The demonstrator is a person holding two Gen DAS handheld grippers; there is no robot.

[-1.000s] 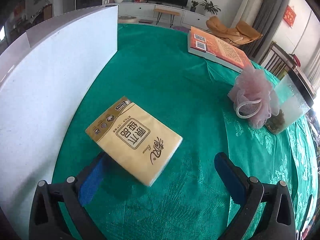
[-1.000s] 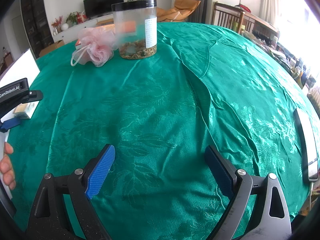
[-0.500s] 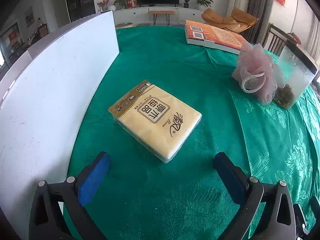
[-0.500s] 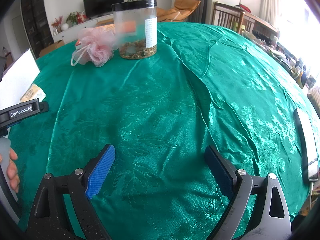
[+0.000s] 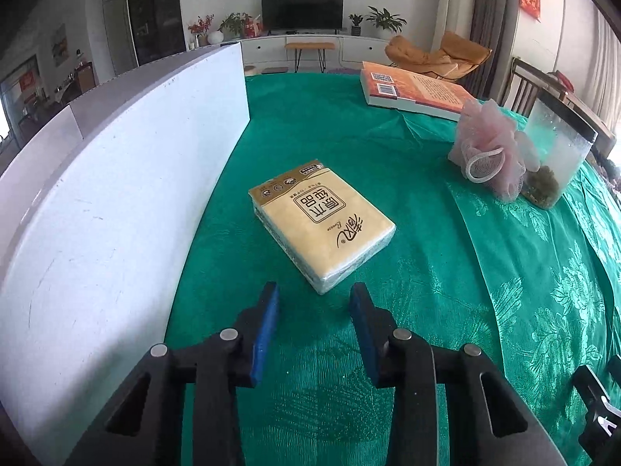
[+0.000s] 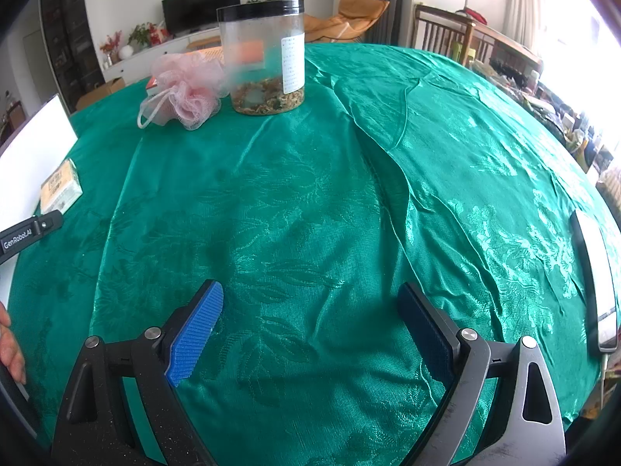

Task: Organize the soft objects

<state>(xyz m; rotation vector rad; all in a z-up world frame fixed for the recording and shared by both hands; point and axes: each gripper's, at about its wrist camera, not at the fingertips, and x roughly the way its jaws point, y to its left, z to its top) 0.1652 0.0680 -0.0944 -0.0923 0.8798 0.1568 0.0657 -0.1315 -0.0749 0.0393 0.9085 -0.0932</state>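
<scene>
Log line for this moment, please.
left gripper: empty, jaws just closing, behind tissue pack | right gripper: open, empty | bath pouf: untouched

The left claw (image 5: 314, 299) has just narrowed, backing off the tissue pack (image 5: 322, 222).

The left tool (image 5: 313, 294) pointed steeply downward. Its two blue pads (image 5: 265, 330) stood close to each other with a narrow gap, and nothing was between them; the jaws had just been closing. In the right wrist view, only its black finger tip showed at the left edge, and below it a part of the person's left hand (image 6: 11, 343) on the handle. The right tool (image 6: 310, 293) also pointed steeply downward. Its jaws stood wide apart, the ribbed blue pads (image 6: 196, 334) faced each other, and nothing was held between them.
</scene>
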